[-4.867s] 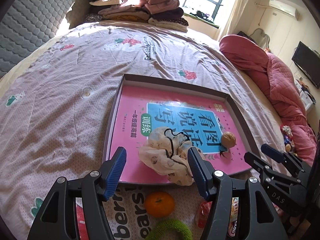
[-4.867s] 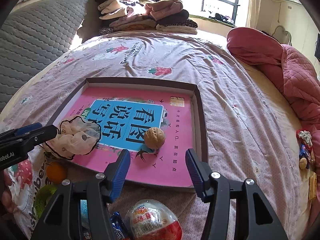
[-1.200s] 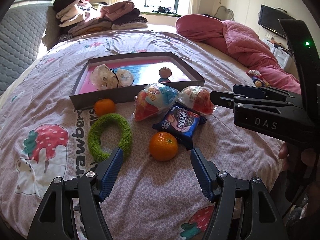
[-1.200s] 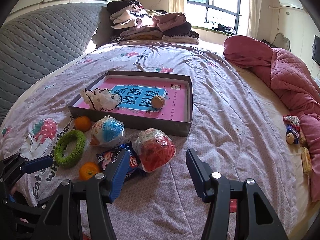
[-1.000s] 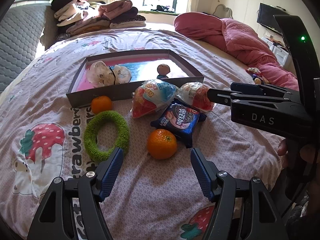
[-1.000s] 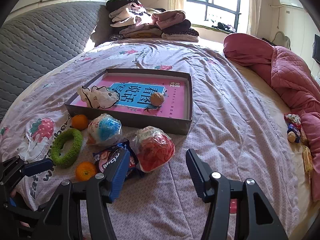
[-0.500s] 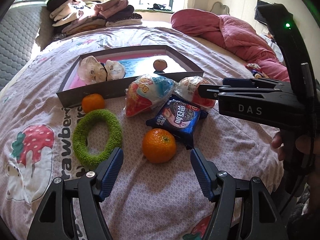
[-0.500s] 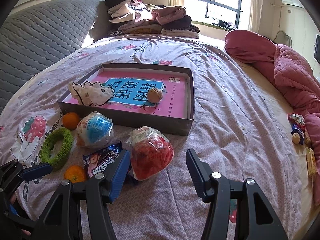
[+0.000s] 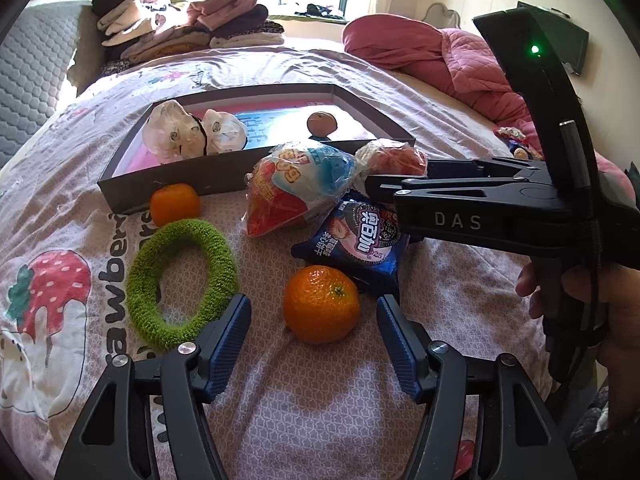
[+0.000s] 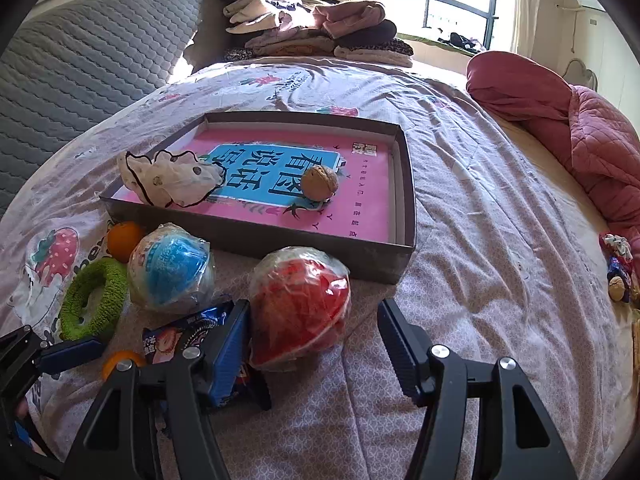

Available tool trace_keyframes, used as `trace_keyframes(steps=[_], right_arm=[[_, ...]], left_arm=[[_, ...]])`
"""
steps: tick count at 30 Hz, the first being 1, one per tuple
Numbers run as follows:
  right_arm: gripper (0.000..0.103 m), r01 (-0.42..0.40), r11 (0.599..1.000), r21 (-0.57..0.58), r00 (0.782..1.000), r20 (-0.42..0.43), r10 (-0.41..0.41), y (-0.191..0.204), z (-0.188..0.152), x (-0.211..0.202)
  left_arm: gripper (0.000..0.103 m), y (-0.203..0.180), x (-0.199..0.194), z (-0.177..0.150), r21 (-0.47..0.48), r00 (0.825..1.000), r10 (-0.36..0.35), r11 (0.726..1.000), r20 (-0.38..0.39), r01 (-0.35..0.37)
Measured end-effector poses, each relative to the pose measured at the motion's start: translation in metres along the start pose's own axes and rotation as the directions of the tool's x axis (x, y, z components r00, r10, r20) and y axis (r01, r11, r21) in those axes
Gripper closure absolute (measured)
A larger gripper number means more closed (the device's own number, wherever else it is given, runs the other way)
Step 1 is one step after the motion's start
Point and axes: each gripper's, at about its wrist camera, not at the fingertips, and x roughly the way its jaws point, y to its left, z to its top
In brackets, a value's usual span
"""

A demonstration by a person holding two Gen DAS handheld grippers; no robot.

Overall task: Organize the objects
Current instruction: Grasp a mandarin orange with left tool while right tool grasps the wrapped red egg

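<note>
On the bedspread, the left gripper (image 9: 314, 336), jaws closing, straddles a dimpled mandarin (image 9: 321, 304) without touching it. The right gripper (image 10: 314, 336), jaws opening, flanks a crinkly-wrapped red toy egg (image 10: 299, 306) beside the cardboard tray (image 10: 280, 240).

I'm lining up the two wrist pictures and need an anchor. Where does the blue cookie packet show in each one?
Left wrist view: the blue cookie packet lies right of centre, just beyond the near orange, under the other gripper's arm.
Right wrist view: the blue cookie packet is at lower left, partly hidden behind the gripper's left finger.
Shared landmark: the walnut in the grey tray.
</note>
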Motion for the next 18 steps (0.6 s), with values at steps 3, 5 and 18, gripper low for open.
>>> trace_keyframes(steps=[3,5,18], right_arm=[[0.04,-0.029,0.999,0.017,1.0,0.009,0.029,-0.001,0.001,0.003],[0.04,-0.037,0.999,0.021,0.999,0.01,0.037,-0.001,0.001,0.004],[0.051,-0.062,0.994,0.085,0.997,0.045,0.058,-0.014,0.001,0.006]], left_arm=[[0.043,0.0,0.003,0.0,0.002,1.0,-0.002,1.0,-0.001,0.002],[0.049,0.0,0.005,-0.001,0.001,1.0,-0.01,1.0,-0.007,0.01],[0.062,-0.005,0.011,-0.001,0.01,1.0,-0.021,1.0,-0.015,0.021]])
